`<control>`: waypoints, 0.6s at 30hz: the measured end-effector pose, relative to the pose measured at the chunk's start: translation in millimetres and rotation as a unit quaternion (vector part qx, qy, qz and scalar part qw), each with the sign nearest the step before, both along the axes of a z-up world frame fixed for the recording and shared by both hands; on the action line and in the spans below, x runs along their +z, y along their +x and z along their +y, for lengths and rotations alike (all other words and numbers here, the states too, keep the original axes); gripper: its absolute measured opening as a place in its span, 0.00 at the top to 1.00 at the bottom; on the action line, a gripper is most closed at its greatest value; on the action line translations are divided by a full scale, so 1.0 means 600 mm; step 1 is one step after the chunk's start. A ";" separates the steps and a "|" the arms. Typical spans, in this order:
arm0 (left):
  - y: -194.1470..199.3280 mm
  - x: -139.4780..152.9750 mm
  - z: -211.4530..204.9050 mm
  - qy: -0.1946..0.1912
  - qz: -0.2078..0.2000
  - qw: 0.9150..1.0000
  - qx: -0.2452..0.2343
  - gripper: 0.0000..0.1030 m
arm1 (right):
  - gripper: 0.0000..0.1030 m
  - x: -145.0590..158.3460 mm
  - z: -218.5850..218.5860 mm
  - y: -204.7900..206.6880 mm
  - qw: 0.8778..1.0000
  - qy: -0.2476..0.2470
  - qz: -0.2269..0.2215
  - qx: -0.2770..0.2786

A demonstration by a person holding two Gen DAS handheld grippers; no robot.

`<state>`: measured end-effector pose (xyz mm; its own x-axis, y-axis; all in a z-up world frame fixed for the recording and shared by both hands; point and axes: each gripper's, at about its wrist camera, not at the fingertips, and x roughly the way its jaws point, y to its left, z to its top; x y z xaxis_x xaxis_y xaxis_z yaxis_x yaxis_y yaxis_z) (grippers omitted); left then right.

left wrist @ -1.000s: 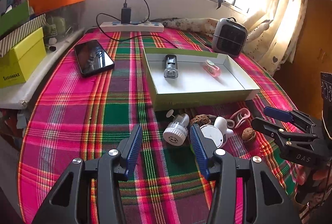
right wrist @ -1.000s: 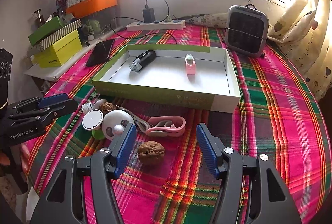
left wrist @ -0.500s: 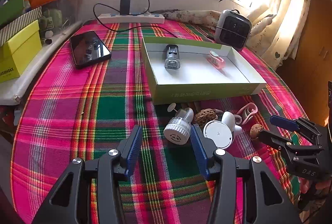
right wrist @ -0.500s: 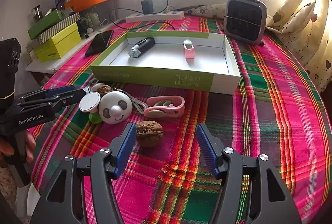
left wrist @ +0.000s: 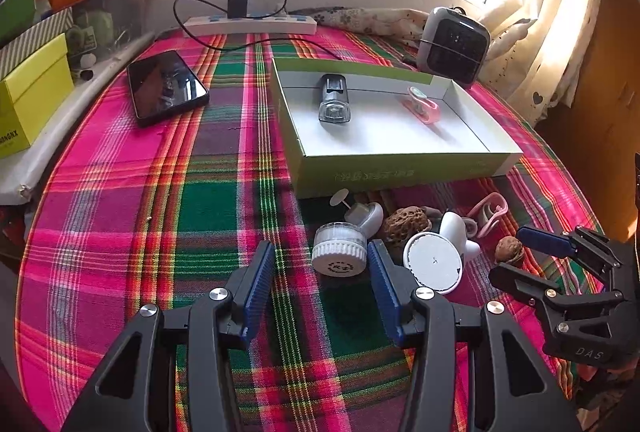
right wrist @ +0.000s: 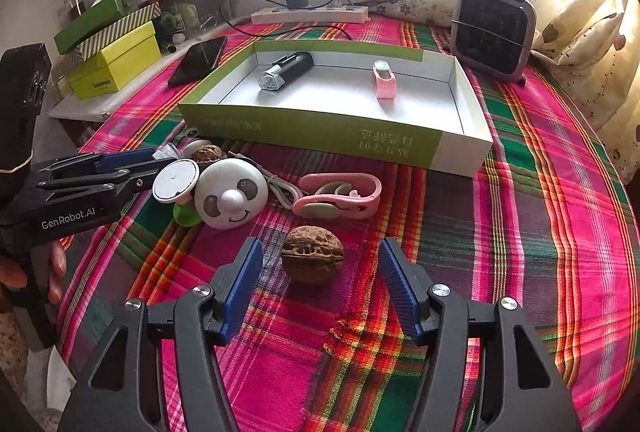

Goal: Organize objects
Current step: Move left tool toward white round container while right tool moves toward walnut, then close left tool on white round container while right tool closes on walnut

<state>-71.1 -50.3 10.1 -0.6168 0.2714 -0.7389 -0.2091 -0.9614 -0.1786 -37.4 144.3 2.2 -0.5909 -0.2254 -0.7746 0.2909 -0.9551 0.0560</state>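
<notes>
My left gripper [left wrist: 320, 266] is open low over the plaid cloth, and a white ribbed round device [left wrist: 339, 250] lies between its fingertips, close to the right pad. My right gripper [right wrist: 320, 246] is open around a brown walnut [right wrist: 312, 260] on the cloth, with a gap on both sides. Beside these lie a panda fan [right wrist: 230, 196], a white disc [right wrist: 176, 181], a pink clip [right wrist: 340, 194] and a second walnut [right wrist: 206, 153]. Behind them stands a green-and-white box [right wrist: 312, 130] holding a black torch [right wrist: 286, 70] and a small pink item [right wrist: 384, 80].
A black phone [left wrist: 166, 86] lies at the left on the cloth. A power strip [left wrist: 248, 24] with a charger runs along the back wall. A small heater [left wrist: 454, 46] stands at the back right. Stacked boxes [left wrist: 28, 92] sit on a ledge at the left. A hand [right wrist: 56, 264] holds the left gripper.
My left gripper has sunk a little toward the white ribbed device. The right gripper has hardly moved, and the walnut stays between its fingers. Neither gripper's jaws have changed their opening.
</notes>
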 end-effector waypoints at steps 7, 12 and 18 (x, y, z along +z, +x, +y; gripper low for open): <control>-0.005 -0.001 0.004 -0.012 0.000 1.000 -0.002 0.55 | 0.41 -0.004 -0.003 -0.002 1.000 0.006 -0.004 -0.003; -0.006 0.000 0.008 -0.017 0.001 1.000 -0.004 0.67 | 0.43 -0.004 -0.004 -0.001 1.000 0.014 -0.001 -0.003; -0.006 0.000 0.012 -0.015 0.002 1.000 -0.010 0.75 | 0.54 -0.003 -0.004 0.000 1.000 0.020 0.004 -0.004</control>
